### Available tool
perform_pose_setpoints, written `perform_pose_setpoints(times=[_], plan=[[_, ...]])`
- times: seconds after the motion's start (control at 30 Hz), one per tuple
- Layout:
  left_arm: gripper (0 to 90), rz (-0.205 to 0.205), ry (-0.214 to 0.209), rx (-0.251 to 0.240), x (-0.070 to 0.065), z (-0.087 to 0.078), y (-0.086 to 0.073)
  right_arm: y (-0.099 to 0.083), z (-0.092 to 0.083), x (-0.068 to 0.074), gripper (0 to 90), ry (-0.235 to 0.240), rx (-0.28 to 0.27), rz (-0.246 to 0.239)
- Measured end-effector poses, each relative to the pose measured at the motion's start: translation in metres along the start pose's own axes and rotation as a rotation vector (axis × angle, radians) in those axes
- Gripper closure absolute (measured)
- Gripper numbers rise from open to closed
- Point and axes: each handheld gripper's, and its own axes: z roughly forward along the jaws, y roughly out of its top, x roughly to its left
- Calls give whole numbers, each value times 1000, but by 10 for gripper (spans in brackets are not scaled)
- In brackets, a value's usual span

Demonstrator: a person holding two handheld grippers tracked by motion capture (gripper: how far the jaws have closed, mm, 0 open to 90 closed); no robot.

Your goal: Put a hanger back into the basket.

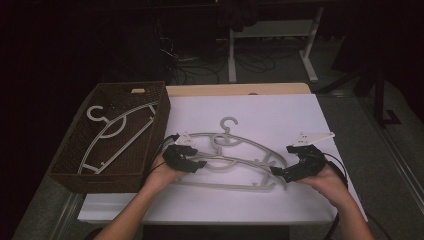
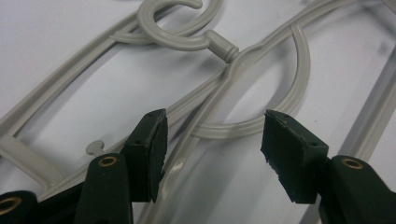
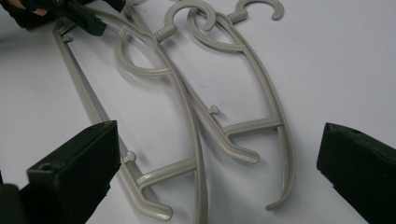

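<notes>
Two grey plastic hangers lie overlapped on the white table top. The farther hanger has its hook pointing away; the nearer hanger lies partly across it. My left gripper is open at their left shoulders, and its jaws straddle a curved hanger arm without closing on it. My right gripper is open wide at their right ends, with both hanger tips between its fingers. The left gripper also shows far off in the right gripper view.
A brown wicker basket stands at the table's left with another grey hanger lying inside. Beyond the table's far edge, a white table frame and cables lie on the dark floor.
</notes>
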Motion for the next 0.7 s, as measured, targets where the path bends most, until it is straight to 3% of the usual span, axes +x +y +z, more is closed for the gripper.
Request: perform_pose_setpoints(times=[0.2, 0.37, 0.57, 0.7], plan=[[406, 0, 3, 67, 1, 9, -4, 0, 0, 0, 0, 1, 3, 0], [441, 10, 8, 82, -1, 9, -4, 0, -1, 0, 0, 0, 1, 2], [495, 61, 14, 119, -7, 13, -5, 0, 0, 0, 0, 0, 0, 1], [554, 71, -9, 119, -7, 14, -4, 0, 0, 0, 0, 1, 3, 2]])
